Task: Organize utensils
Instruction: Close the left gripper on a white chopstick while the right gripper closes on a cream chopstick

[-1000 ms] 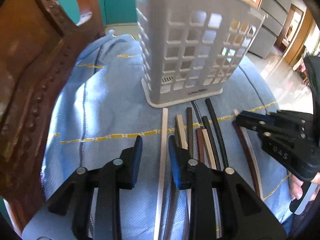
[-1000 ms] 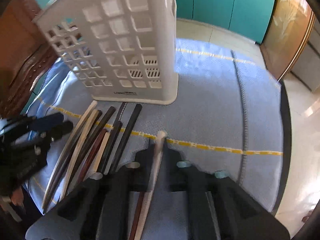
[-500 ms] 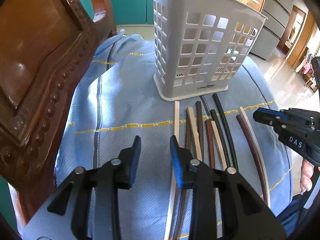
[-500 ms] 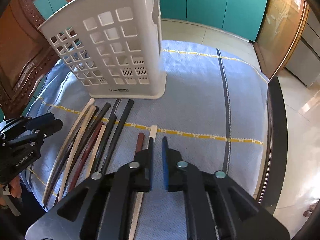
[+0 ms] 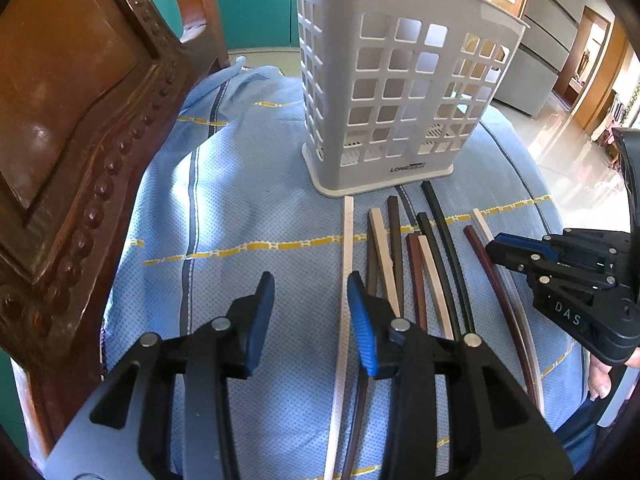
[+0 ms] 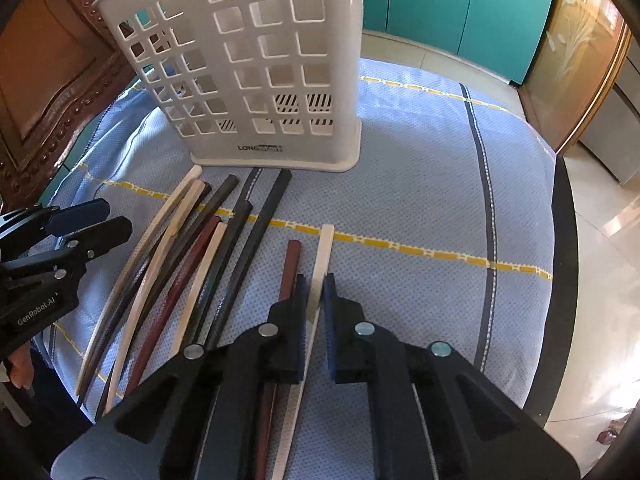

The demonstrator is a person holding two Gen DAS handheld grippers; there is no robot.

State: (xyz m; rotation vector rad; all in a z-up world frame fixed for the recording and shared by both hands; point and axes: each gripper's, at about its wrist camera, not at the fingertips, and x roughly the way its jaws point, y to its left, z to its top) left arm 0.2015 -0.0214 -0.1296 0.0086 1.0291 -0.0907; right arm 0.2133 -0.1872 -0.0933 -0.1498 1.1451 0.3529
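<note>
A white slotted utensil basket [image 5: 400, 92] stands upright on the blue cloth; it also shows in the right wrist view [image 6: 260, 68]. Several chopsticks [image 5: 404, 264], white, brown and black, lie side by side in front of it. My left gripper [image 5: 310, 304] is open and empty above the cloth, with a white chopstick [image 5: 346, 264] just inside its right finger. My right gripper [image 6: 314, 296] hovers nearly closed over a white chopstick [image 6: 324, 256], a narrow gap showing between the pads, with a brown chopstick [image 6: 290, 268] beside it.
A carved wooden chair back [image 5: 80, 120] rises at the left. The blue cloth [image 6: 440, 200] with yellow and dark stripes covers a round table whose edge drops off at the right [image 6: 560, 264]. Teal cabinets [image 6: 440, 0] stand behind.
Both grippers have pulled back from the basket. The right gripper, which held a white chopstick a second ago, now has it lying on the cloth beside a brown one.
</note>
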